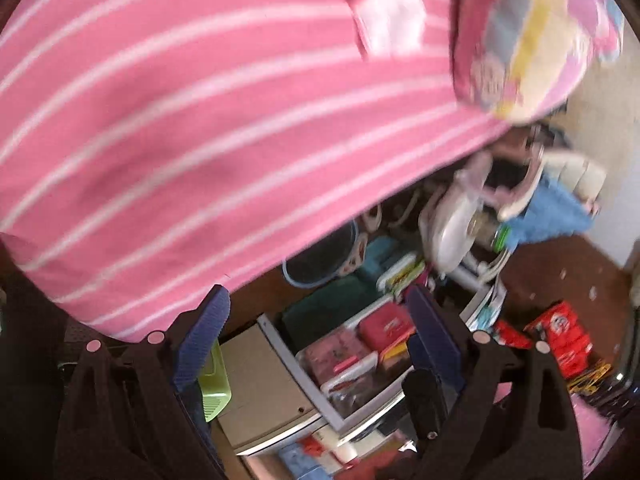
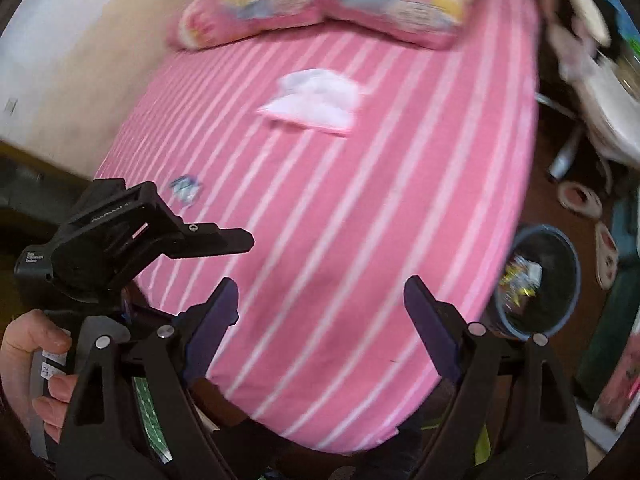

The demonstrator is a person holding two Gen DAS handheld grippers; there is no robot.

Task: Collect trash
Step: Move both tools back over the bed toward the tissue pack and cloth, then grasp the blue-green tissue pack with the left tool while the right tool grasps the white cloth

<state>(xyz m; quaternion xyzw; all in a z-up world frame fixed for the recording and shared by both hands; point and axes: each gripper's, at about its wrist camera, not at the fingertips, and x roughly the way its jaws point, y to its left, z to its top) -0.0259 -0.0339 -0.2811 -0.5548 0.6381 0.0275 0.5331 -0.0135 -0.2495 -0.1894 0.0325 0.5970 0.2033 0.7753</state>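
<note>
Both hand-held grippers, left (image 1: 316, 320) and right (image 2: 320, 320), gape wide, holding nothing

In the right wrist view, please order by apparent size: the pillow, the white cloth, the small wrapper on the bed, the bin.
1. pillow
2. white cloth; the bin looks similar and sits nearer, so unsure
3. small wrapper

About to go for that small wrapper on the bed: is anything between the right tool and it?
Yes: the other device, in the person's hand, sits just in front of the wrapper. The right tool is open and empty.
</note>
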